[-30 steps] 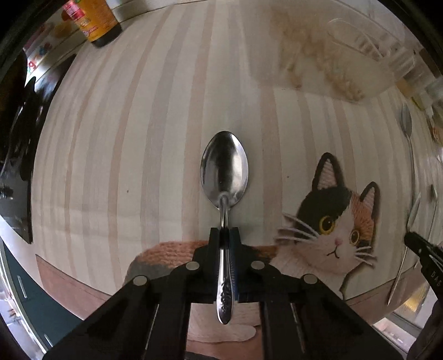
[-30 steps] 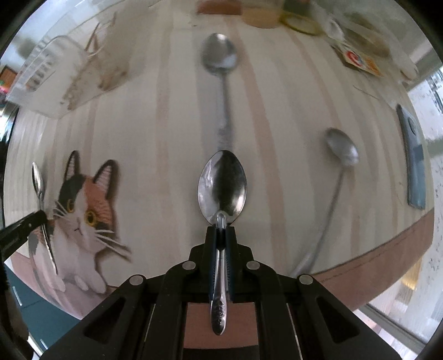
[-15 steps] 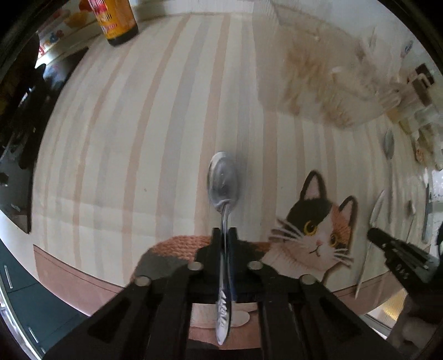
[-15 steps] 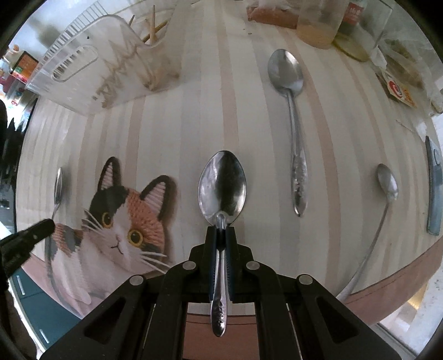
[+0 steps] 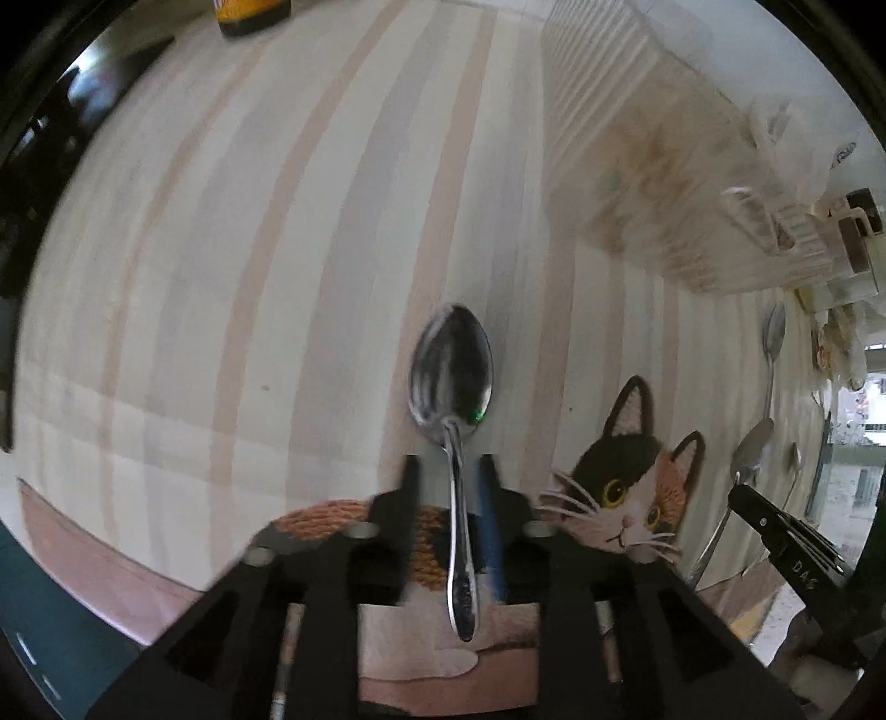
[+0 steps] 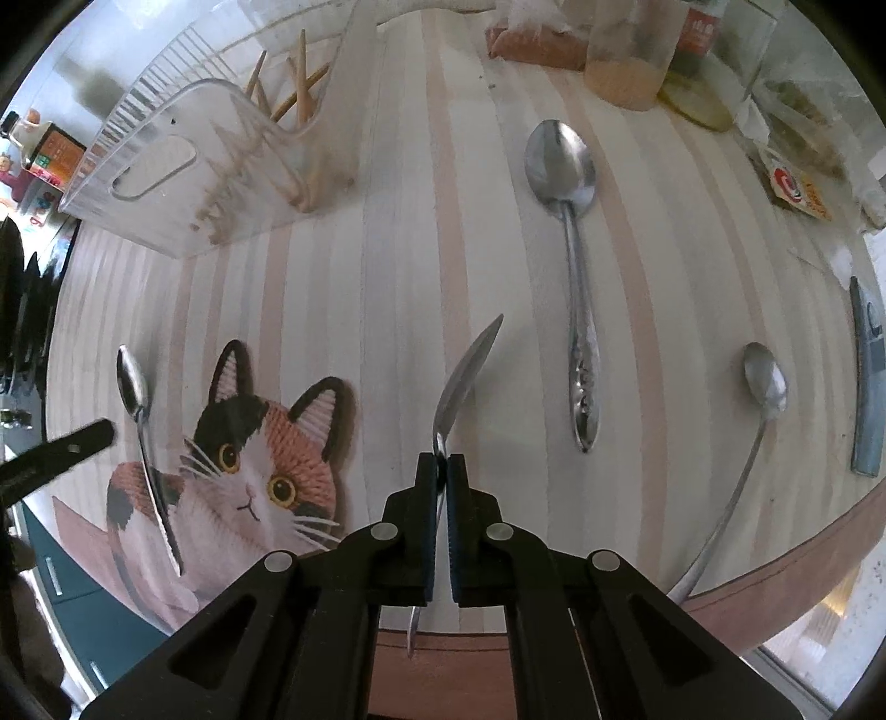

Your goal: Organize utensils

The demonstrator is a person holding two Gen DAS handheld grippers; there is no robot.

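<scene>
In the left wrist view a steel spoon [image 5: 451, 376] lies between the parted fingers of my left gripper [image 5: 447, 476], which is open; the spoon looks loose over the cat-print mat [image 5: 631, 498]. My right gripper [image 6: 441, 471] is shut on a second spoon [image 6: 465, 371], now turned edge-on. Two more spoons lie on the striped mat to its right: a large one [image 6: 570, 221] and a thin long-handled one [image 6: 764, 387]. A clear plastic organizer bin [image 6: 183, 166] with wooden sticks stands at the back left. The left gripper's spoon also shows in the right wrist view [image 6: 138, 410].
A brown sauce bottle [image 5: 249, 14] stands at the far back in the left wrist view. Jars and packets [image 6: 626, 72] crowd the back right. A grey flat object [image 6: 866, 376] lies at the right edge. The table's front edge [image 6: 775, 581] is close.
My left gripper has opened and its spoon has come free. The spoon in my right gripper has rolled from face-up to edge-on. Both views have shifted towards the organizer bin.
</scene>
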